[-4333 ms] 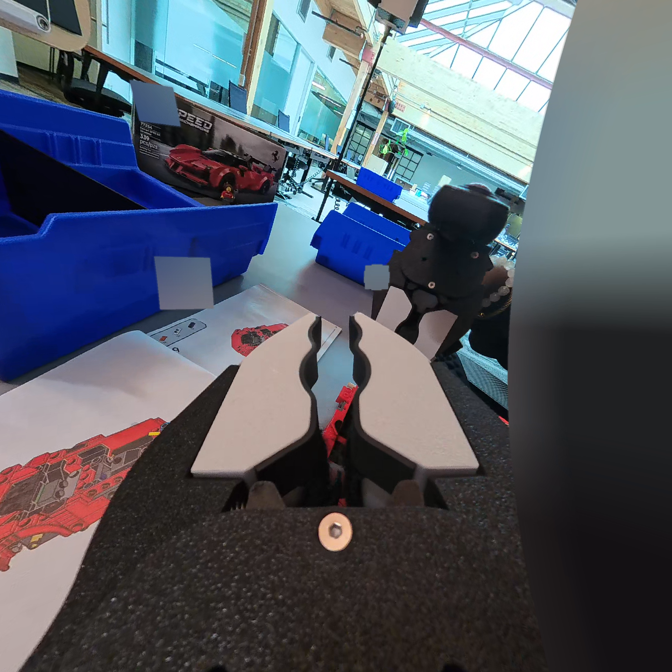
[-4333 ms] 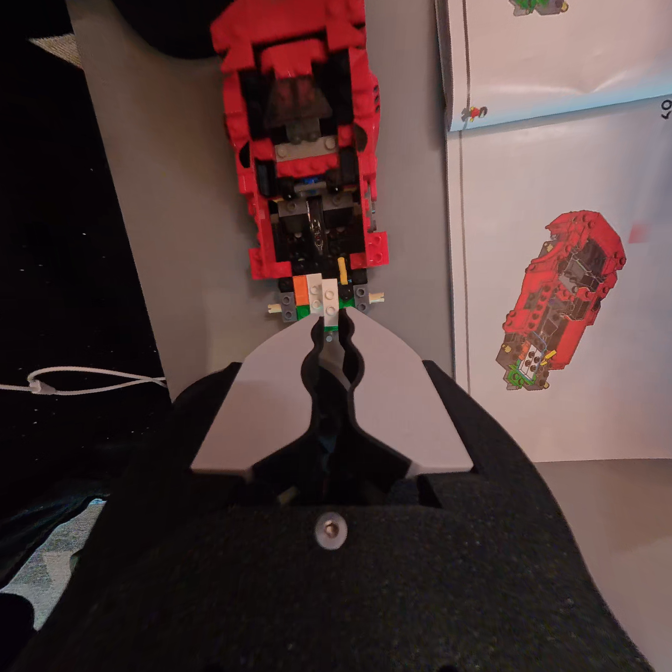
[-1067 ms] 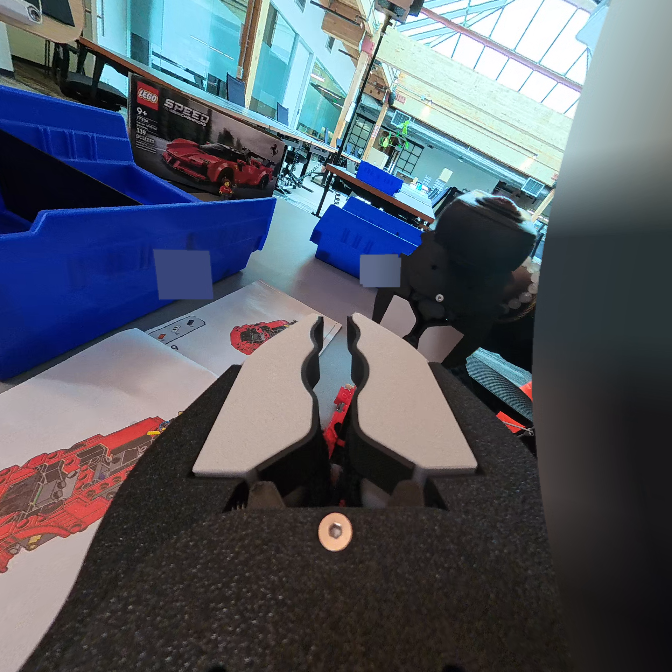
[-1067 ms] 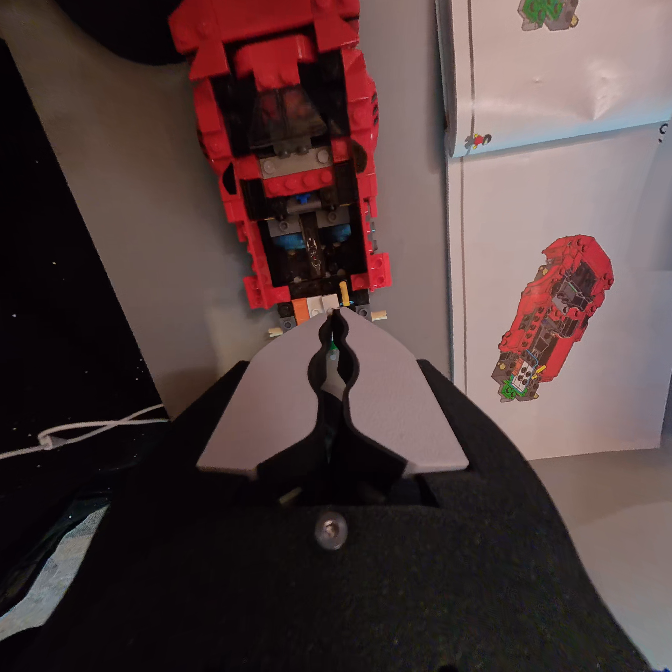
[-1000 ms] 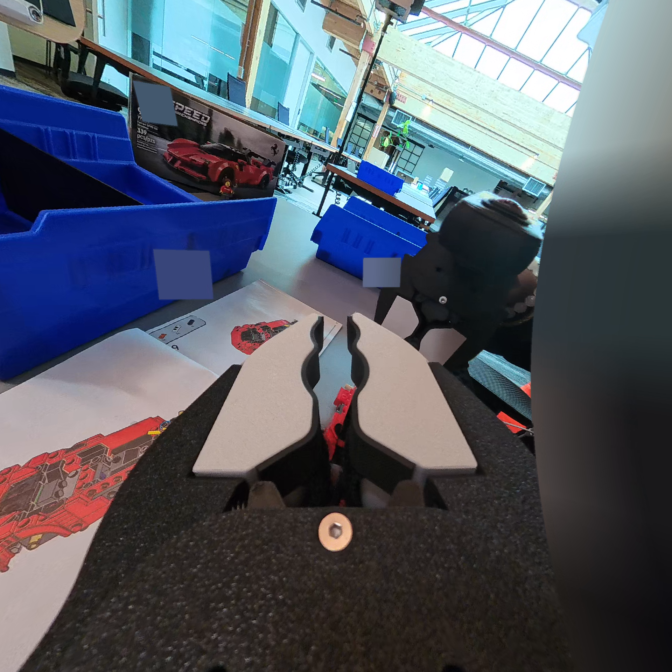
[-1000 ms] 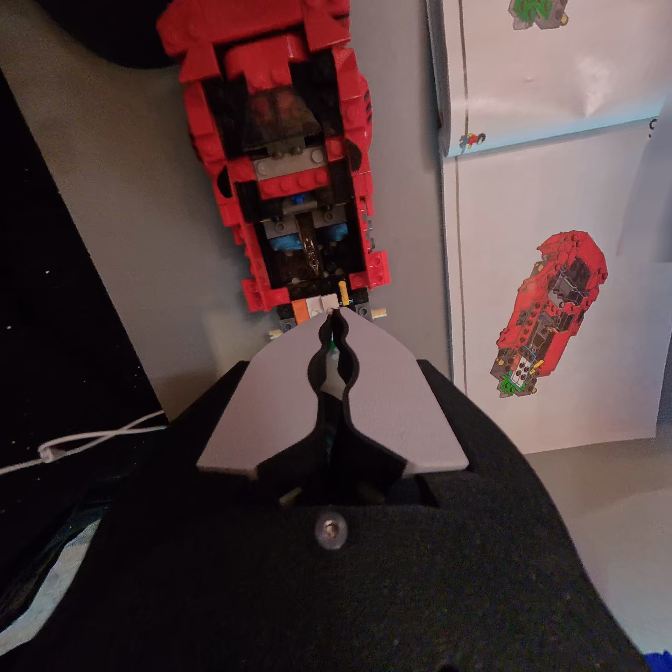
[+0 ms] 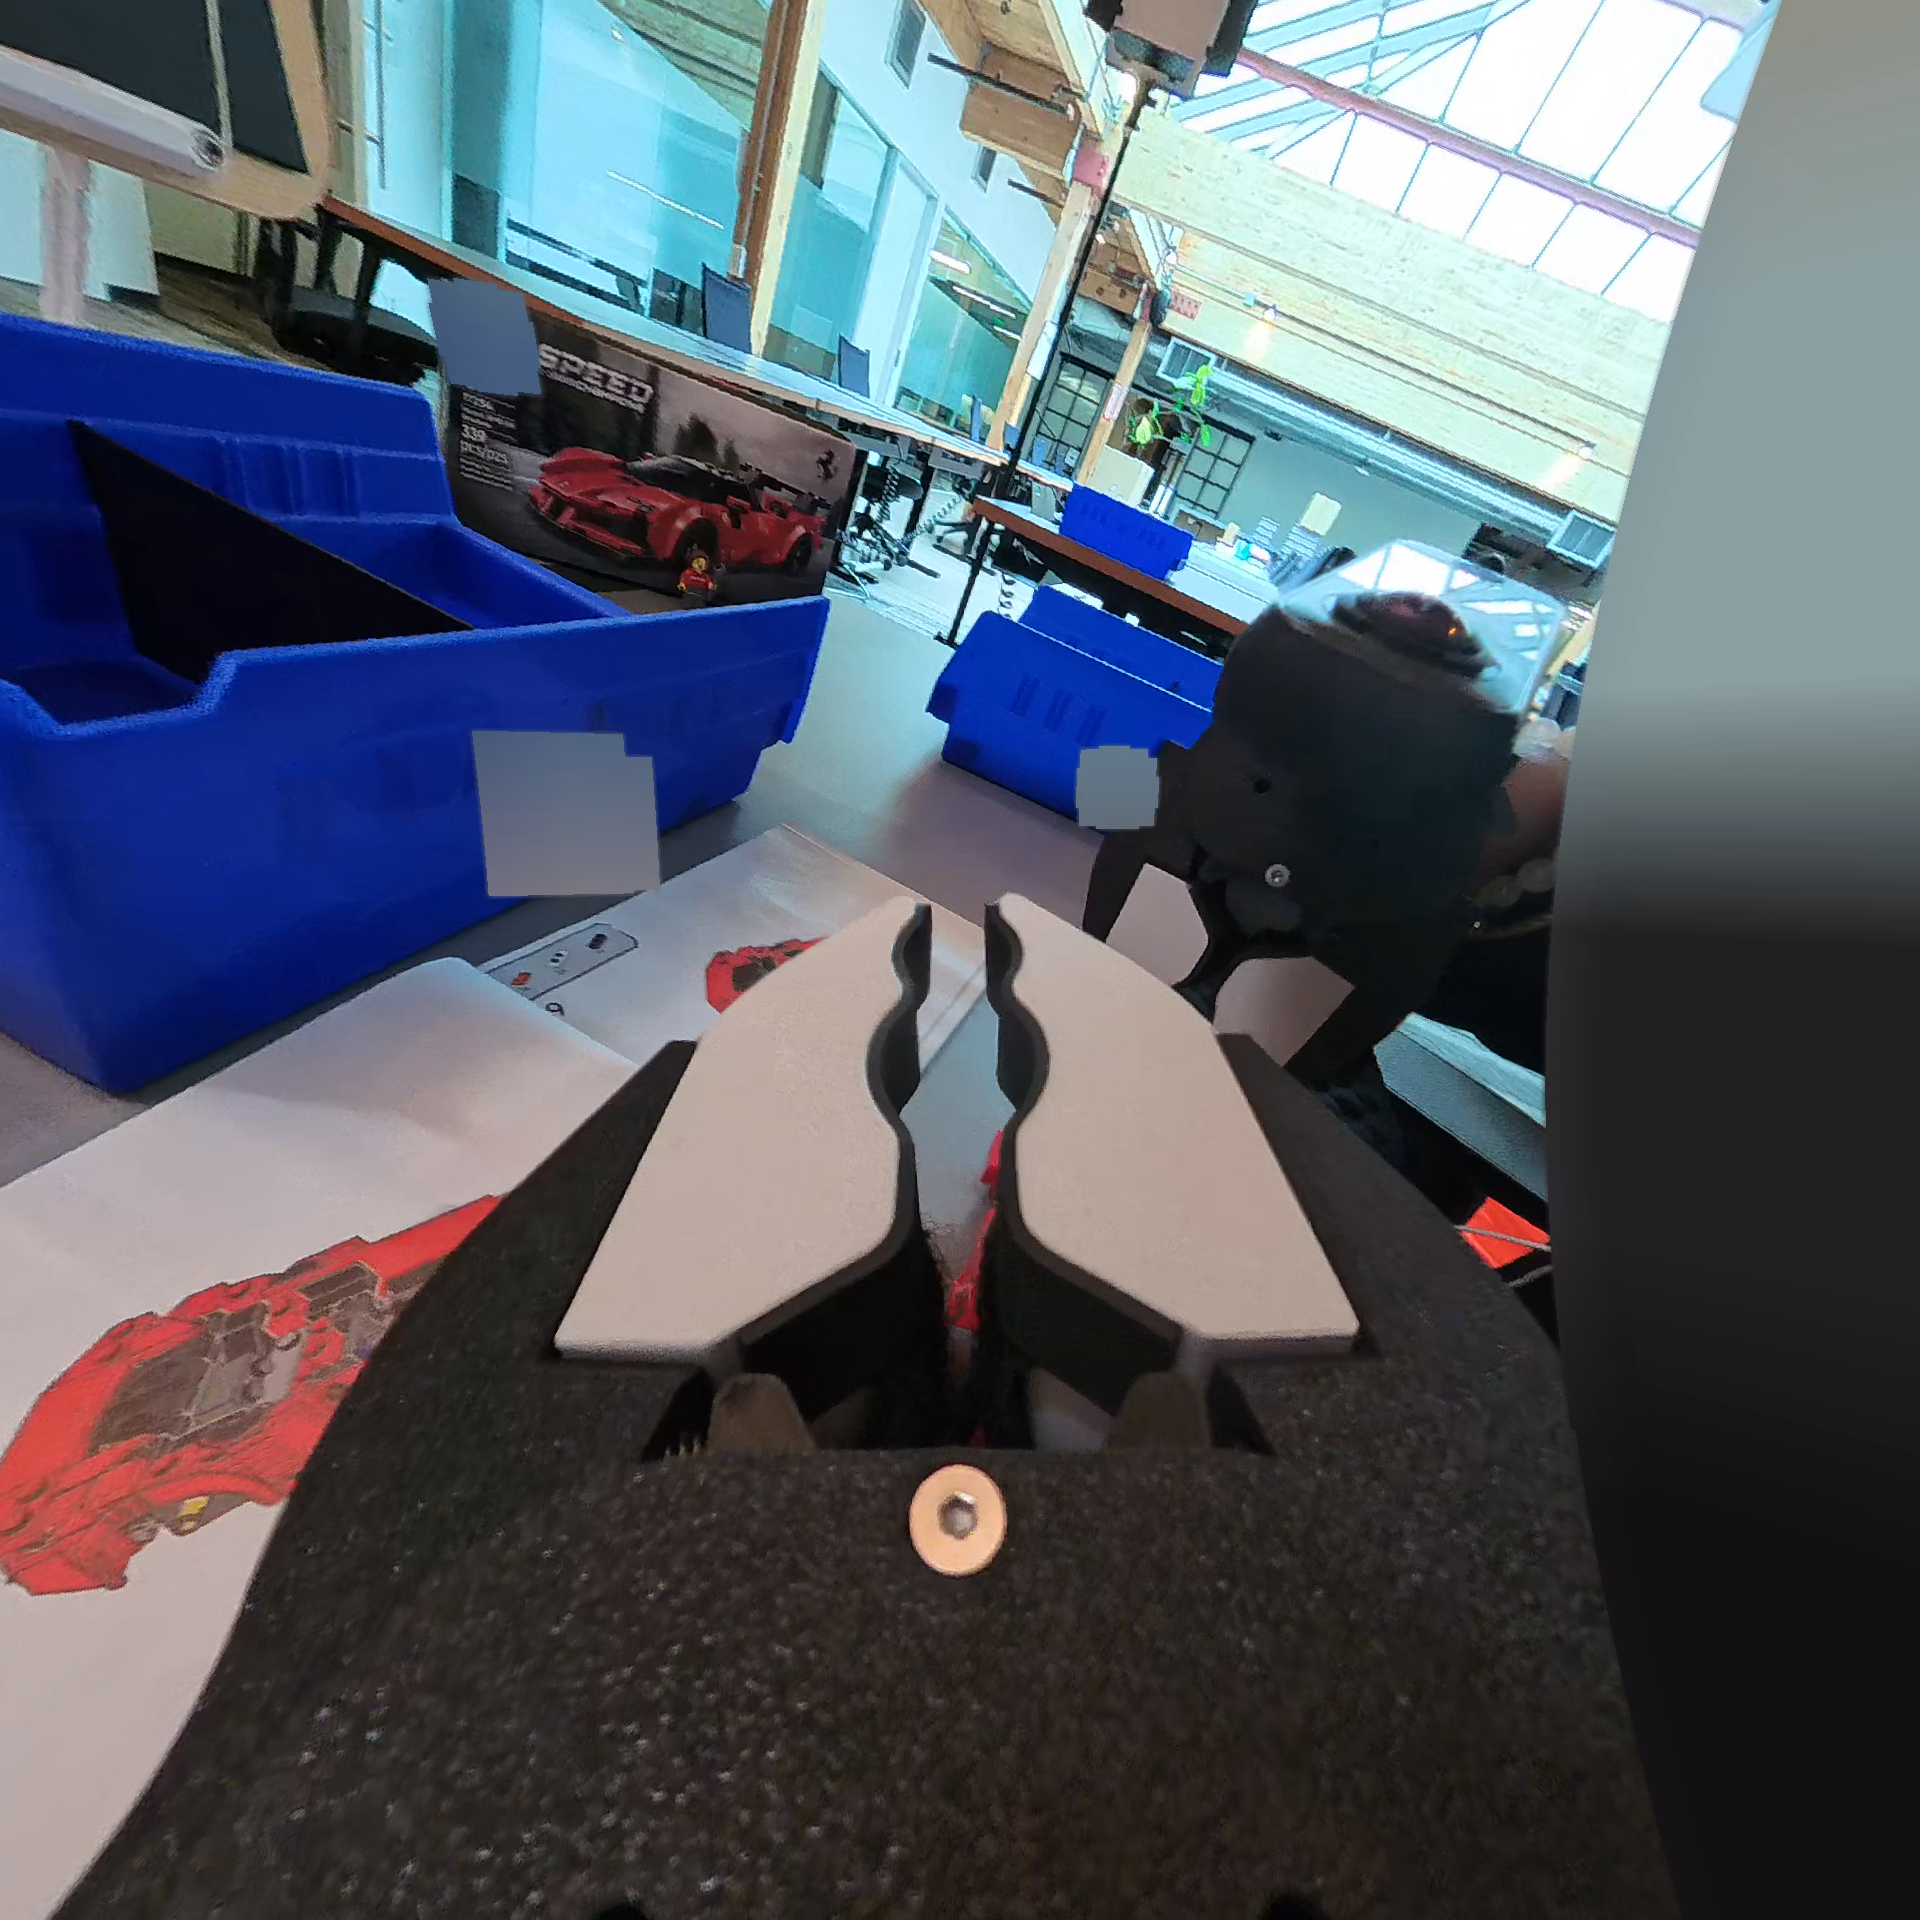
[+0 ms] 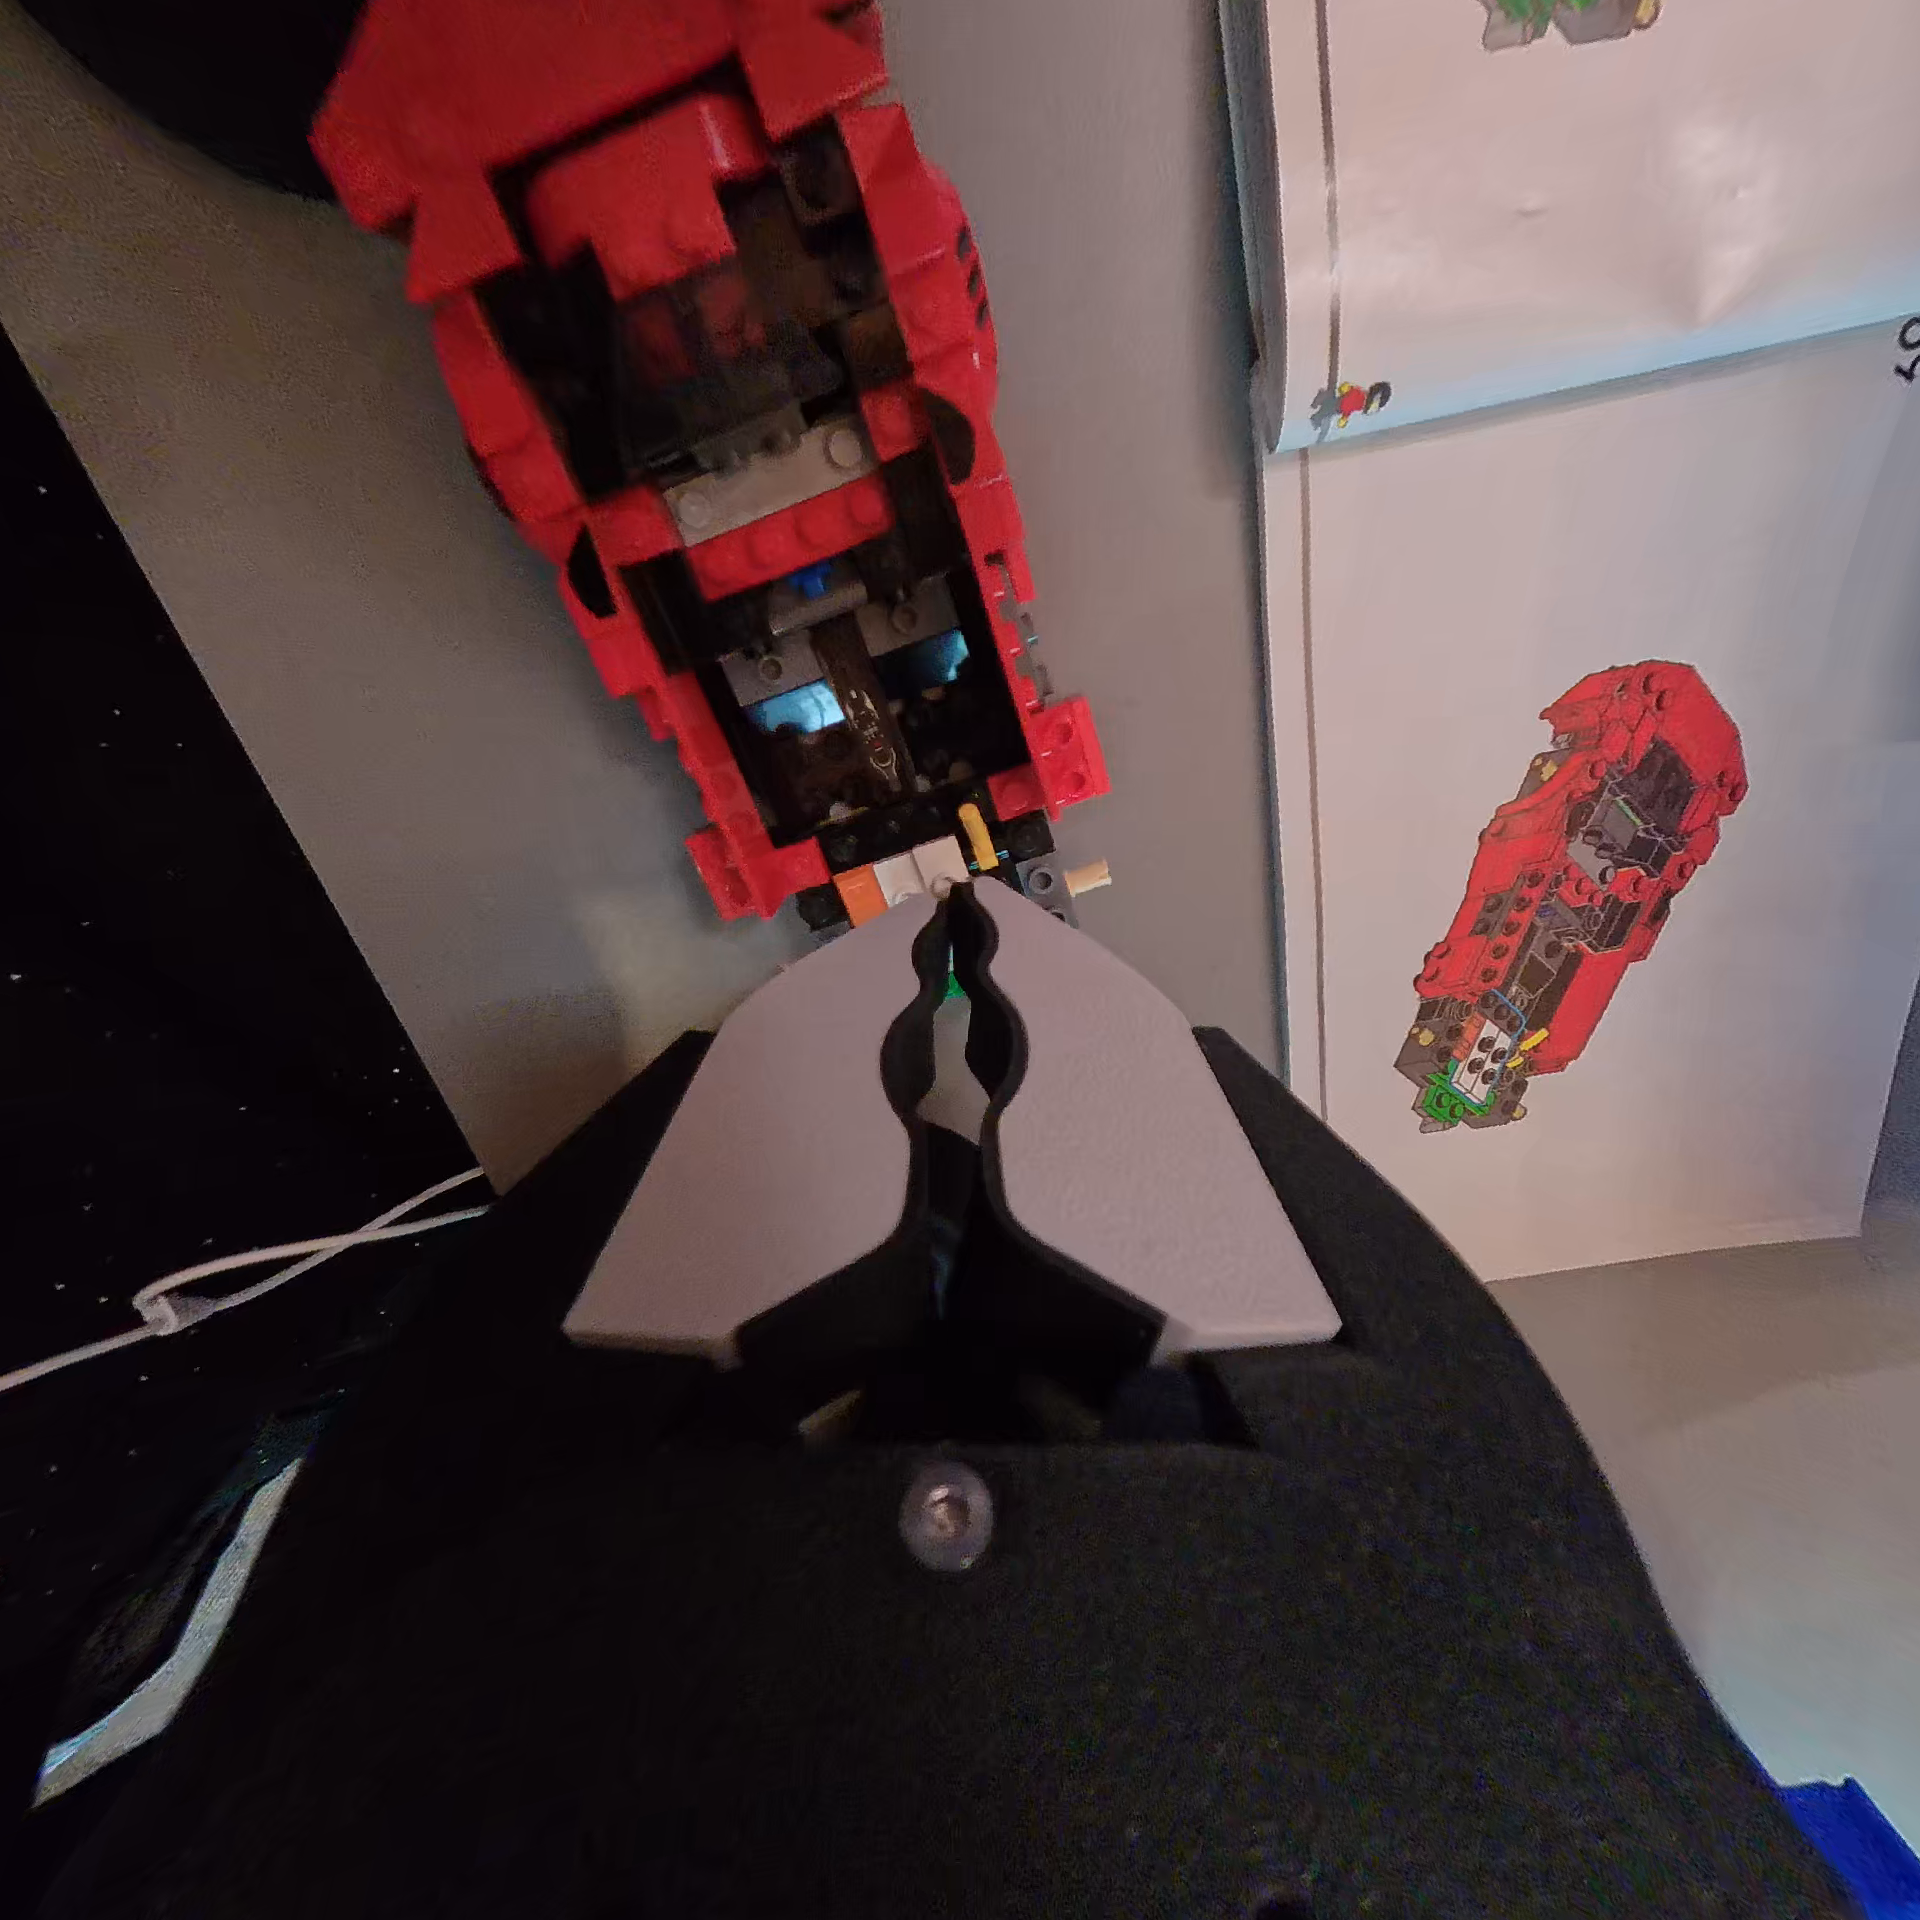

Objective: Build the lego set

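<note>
Lego car (image 8: 748, 499), red and half built, lies on the grey table (image 8: 343, 665) beside the open instruction booklet (image 8: 1558, 831), its open rear end with the orange, white and grey pieces nearest the right tool (image 8: 956, 904).

The right tool's fingers are pressed together at the tips, right against the white piece at the car's rear edge. A sliver of green shows in the gap lower down, but I cannot tell whether that is a held piece or part of the car seen through the gap.

The left tool (image 7: 956, 925) has its fingers drawn close with a narrow gap at the tips. Red bricks (image 7: 977, 1236) show between them near the base, so it appears to grip the car's other end, though the contact itself is hidden.

The main risk is a push from the right tool that is off line: the car sits askew to the fingers, so force at the tip could slide or swing it on the smooth table instead of seating anything. The thin tan pin (image 8: 1086, 878) and yellow peg (image 8: 971, 826) sticking out at the rear could snap off or pop loose if the fingers graze them. If the left grip is shallow, the car may twist free.

A blue bin (image 7: 312, 727) and the set's box (image 7: 644, 488) stand well apart from the work.
</note>
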`<state>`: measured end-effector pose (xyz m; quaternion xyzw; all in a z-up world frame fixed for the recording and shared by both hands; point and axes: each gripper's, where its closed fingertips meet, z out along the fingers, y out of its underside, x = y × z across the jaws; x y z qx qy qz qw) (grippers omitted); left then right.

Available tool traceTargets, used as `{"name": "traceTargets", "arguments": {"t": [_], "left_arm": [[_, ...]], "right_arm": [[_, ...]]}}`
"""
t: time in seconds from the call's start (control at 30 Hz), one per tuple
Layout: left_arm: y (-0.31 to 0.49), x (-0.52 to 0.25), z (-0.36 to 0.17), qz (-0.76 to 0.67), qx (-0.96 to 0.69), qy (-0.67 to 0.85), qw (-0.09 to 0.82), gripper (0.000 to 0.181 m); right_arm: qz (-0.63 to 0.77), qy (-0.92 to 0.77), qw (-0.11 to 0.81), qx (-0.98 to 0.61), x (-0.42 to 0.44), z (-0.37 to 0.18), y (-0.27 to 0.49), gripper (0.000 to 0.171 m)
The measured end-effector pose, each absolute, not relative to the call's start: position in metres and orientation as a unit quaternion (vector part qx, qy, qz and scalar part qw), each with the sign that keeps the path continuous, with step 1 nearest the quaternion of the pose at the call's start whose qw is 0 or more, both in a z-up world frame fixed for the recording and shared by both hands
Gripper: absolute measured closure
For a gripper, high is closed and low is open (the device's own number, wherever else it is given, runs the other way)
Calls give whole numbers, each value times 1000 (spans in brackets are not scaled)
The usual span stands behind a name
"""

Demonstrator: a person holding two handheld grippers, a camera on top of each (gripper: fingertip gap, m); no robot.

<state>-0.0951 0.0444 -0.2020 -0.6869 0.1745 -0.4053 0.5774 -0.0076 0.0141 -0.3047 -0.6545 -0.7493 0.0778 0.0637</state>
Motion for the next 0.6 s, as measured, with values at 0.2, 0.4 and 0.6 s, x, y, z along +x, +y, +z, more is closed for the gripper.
{"name": "traceTargets", "arguments": {"t": [0.2,0.4,0.6], "left_arm": [[45,-99,-200,-396,-684,170,588,173],[48,-106,-197,-380,-681,154,607,173],[57,-142,-185,-340,-663,70,664,174]], "right_arm": [[65,-747,65,-659,-9,-305,14,171],[63,-740,55,-668,-10,-305,13,171],[58,-734,48,-675,-10,-305,13,171]]}}
